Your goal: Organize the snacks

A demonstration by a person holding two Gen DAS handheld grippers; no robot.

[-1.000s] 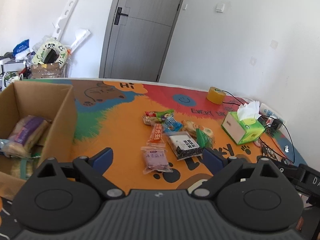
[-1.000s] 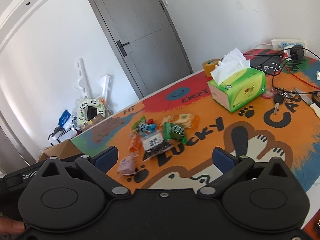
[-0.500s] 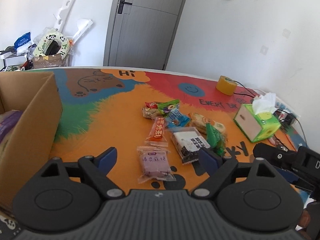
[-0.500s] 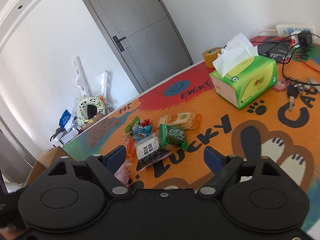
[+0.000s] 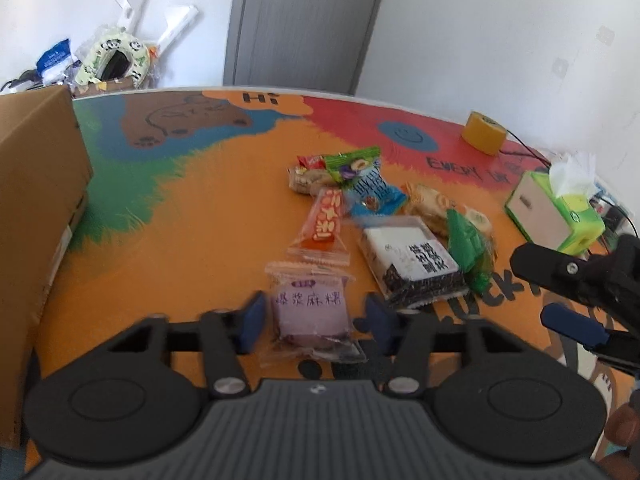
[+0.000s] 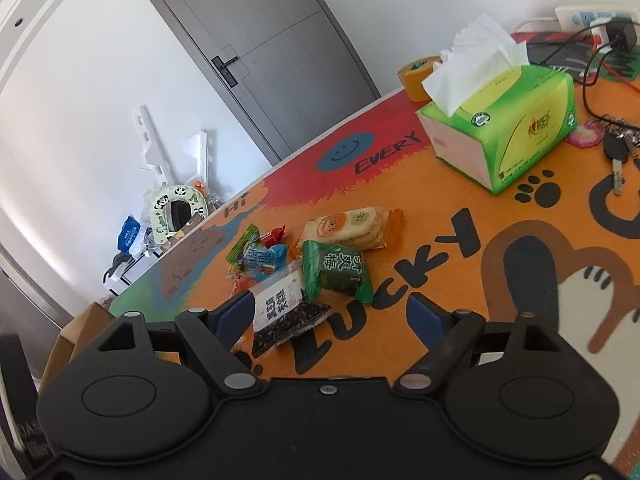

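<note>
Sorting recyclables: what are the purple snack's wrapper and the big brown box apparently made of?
Purple snack wrapper: seemingly thin clear plastic film, glossy, with crimped transparent sealed ends. Brown box: likely corrugated cardboard, matte tan, with visible folded flaps.

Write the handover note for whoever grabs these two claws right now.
Left claw: closing around the purple snack packet, pads not yet pressing.
Right claw: open, low over the black-and-white packet, nothing held.
Remaining snacks lie clustered on the mat; cardboard box stands at the left.
Left to do: grip the purple packet, box it, then the others.
</note>
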